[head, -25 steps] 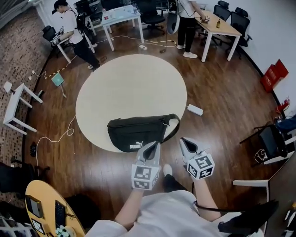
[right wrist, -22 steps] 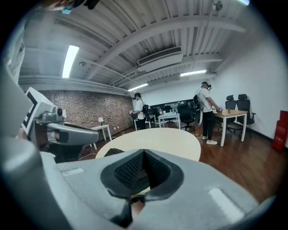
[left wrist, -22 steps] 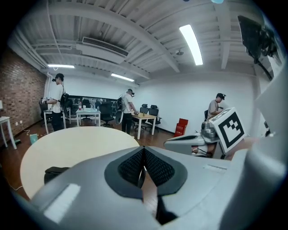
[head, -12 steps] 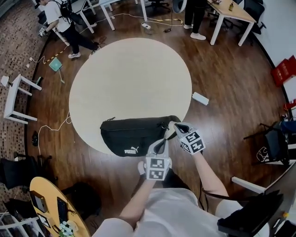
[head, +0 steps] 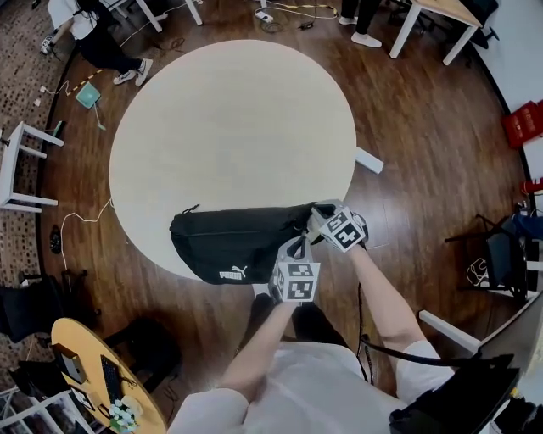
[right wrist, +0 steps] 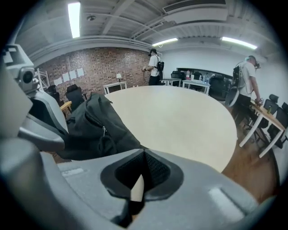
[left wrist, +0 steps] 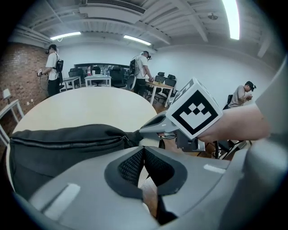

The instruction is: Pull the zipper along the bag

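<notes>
A black waist bag [head: 227, 246] lies on the round beige table [head: 229, 110], at its near edge. The zipper [left wrist: 67, 143] runs along the bag's top, and a pull [right wrist: 104, 131] hangs near the right end. My left gripper [head: 293, 247] is shut and empty, just off the bag's right end; its jaws [left wrist: 143, 150] meet with nothing between them. My right gripper [head: 316, 217] points at the bag's right end by the strap; its jaws [right wrist: 144, 153] are shut on nothing. From the left gripper view, the right gripper [left wrist: 155, 128] sits close to the bag's corner.
A white box [head: 369, 159] lies on the wood floor right of the table. A white desk [head: 17, 165] stands at the left, a round wooden table [head: 93, 373] with gadgets at the lower left, and a dark chair [head: 501, 254] at the right. A person [head: 85, 25] stands far left.
Both grippers have moved forward from in front of the table to the bag's right end. The right one went further and now reaches the strap end.
</notes>
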Demonstrator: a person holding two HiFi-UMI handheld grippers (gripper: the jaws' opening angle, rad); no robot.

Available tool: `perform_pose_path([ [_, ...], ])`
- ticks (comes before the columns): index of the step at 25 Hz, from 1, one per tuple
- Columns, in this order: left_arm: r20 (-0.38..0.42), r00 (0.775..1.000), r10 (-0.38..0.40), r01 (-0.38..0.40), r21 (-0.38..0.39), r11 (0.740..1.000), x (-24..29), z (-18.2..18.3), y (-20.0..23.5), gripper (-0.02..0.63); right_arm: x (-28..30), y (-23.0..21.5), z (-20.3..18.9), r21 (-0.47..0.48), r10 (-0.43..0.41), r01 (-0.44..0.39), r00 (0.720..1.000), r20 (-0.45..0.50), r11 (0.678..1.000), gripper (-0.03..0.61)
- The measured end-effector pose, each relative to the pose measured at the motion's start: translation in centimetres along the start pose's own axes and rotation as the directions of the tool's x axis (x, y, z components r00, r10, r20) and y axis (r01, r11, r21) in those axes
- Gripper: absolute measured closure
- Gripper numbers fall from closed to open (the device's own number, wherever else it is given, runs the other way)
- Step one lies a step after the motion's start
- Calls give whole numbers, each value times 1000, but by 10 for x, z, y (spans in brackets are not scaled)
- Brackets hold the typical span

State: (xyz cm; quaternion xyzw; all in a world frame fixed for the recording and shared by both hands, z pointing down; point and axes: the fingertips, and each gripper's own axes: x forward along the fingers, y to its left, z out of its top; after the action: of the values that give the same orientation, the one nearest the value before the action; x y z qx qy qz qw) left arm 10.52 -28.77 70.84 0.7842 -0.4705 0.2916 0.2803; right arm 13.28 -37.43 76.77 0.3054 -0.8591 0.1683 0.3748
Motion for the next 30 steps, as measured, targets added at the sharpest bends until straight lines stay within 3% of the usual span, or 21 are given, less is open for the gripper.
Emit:
perform_pose_path([
  [1, -17, 1000, 10, -10, -7, 1000, 8, -3, 1, 586, 5, -2, -2, 9, 5, -5, 1000, -10, 1000, 588],
  [5, -67, 997, 44, -48, -63, 997, 36, -10, 3, 377, 11, -5, -2, 68, 62, -59, 997, -43, 996, 589],
  [10, -64, 986, 157, -164, -135, 977, 57, -5, 11, 314, 11, -6, -3, 141, 126, -117, 990, -60, 983, 589],
  [13, -77, 970, 232, -243, -175, 954, 64, -4, 22, 354, 12, -6, -3, 163, 152, -134, 983, -99, 977, 589],
  [16, -98, 947, 306, -320, -200, 926, 67, -5, 39, 522, 12, -5, -3, 167, 166, -145, 979, -119, 975, 589],
  [17, -100, 946, 309, -324, -209, 923, 66, -4, 41, 534, 11, -6, -4, 171, 166, -144, 978, -124, 975, 589],
  [20, -72, 963, 260, -270, -227, 936, 58, 0, 35, 565, 10, -8, -5, 172, 157, -133, 979, -134, 976, 589],
  [25, -38, 991, 131, -136, -209, 969, 35, 3, 22, 568, 15, 2, -3, 93, 143, -128, 974, -176, 987, 589],
  [30, -44, 998, 38, -47, -240, 970, 6, 1, 9, 591, 15, 5, -7, 35, 70, -64, 971, -230, 997, 589],
])
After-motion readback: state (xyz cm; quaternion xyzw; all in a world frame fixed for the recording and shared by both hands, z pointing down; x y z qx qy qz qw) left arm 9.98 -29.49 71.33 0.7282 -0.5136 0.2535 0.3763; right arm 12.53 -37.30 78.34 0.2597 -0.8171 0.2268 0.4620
